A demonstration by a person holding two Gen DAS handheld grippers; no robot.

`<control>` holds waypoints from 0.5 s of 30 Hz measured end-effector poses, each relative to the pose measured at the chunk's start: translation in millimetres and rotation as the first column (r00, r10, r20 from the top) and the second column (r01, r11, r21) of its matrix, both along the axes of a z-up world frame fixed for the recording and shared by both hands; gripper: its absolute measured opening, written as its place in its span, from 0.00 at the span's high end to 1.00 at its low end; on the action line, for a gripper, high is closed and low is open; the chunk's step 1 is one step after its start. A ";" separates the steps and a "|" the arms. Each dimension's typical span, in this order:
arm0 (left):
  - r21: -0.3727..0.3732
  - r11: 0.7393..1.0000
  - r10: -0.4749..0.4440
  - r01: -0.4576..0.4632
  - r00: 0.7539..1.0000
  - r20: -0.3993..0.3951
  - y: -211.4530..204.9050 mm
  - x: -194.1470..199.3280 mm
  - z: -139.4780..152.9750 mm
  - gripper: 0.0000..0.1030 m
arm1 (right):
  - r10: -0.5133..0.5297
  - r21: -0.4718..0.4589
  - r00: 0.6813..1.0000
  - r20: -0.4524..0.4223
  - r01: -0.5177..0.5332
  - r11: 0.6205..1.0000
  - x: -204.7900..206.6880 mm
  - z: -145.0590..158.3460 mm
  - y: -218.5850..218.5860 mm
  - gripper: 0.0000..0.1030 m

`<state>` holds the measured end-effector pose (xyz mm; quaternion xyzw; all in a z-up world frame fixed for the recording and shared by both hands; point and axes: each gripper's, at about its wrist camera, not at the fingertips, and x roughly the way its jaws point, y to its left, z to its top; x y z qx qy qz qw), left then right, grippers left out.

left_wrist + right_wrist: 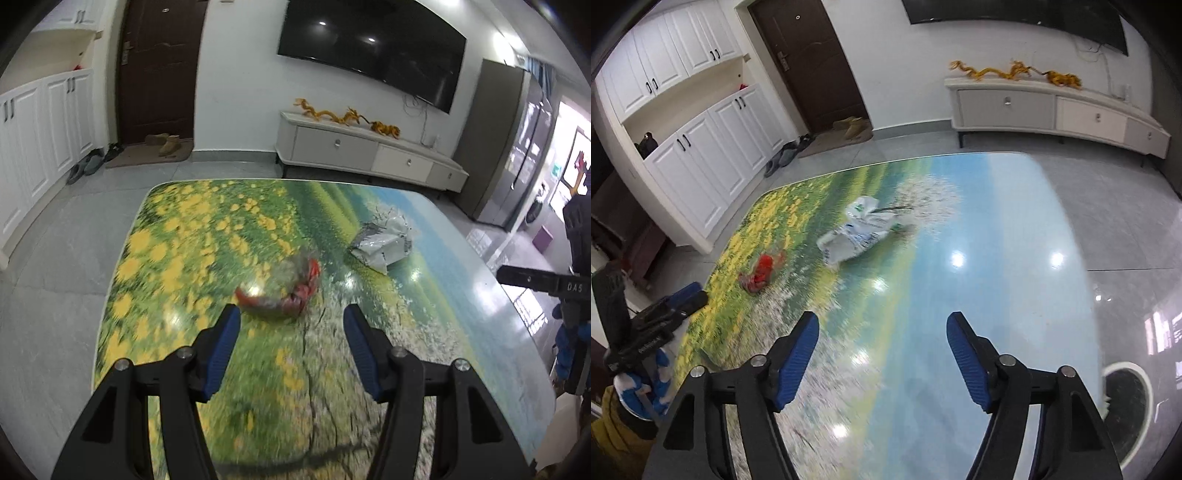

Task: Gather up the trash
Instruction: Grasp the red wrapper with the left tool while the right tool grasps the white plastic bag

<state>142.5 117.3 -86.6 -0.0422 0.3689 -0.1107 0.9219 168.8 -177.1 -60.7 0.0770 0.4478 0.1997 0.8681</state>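
surface: table (155, 236) with glossy printed top, yellow flowers, green field, blue sky | on it: red wrapper (280, 291), crumpled, blurred, on the flower part | white bag (384, 240), crumpled, near the wrapper but apart, toward the blue part | under table: grey tile floor (55, 266)

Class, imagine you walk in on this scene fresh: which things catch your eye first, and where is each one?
The table with its bright printed meadow fills both views. On it lie a crumpled red wrapper, just ahead of the open left gripper, and a crumpled white bag farther back. The right gripper is open over bare tabletop.
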 end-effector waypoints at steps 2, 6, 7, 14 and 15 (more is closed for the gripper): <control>0.023 0.999 -0.023 0.023 1.000 -0.003 -7.1 16.8 -6.9 0.45 | 0.010 0.033 1.000 -0.026 -0.009 0.999 18.2 -6.1 10.4 0.24; 0.030 0.999 -0.044 0.045 0.999 -0.017 -12.7 39.3 -21.1 0.45 | 0.014 0.052 0.999 -0.049 -0.011 0.999 49.3 -16.3 29.5 0.22; 0.029 0.999 -0.045 0.045 0.999 -0.019 -12.8 43.3 -23.8 0.45 | 0.010 0.059 0.998 -0.056 -0.007 0.998 54.7 -19.1 32.6 0.22; 0.009 0.999 -0.044 0.044 0.998 -0.038 -8.2 54.7 -38.5 0.51 | -0.046 0.164 0.993 -0.110 0.064 0.984 97.7 -39.7 45.7 0.22; -0.003 0.999 -0.043 0.043 0.998 -0.042 -6.3 56.0 -38.9 0.54 | -0.053 0.168 0.992 -0.116 0.072 0.983 102.0 -42.6 48.4 0.22</control>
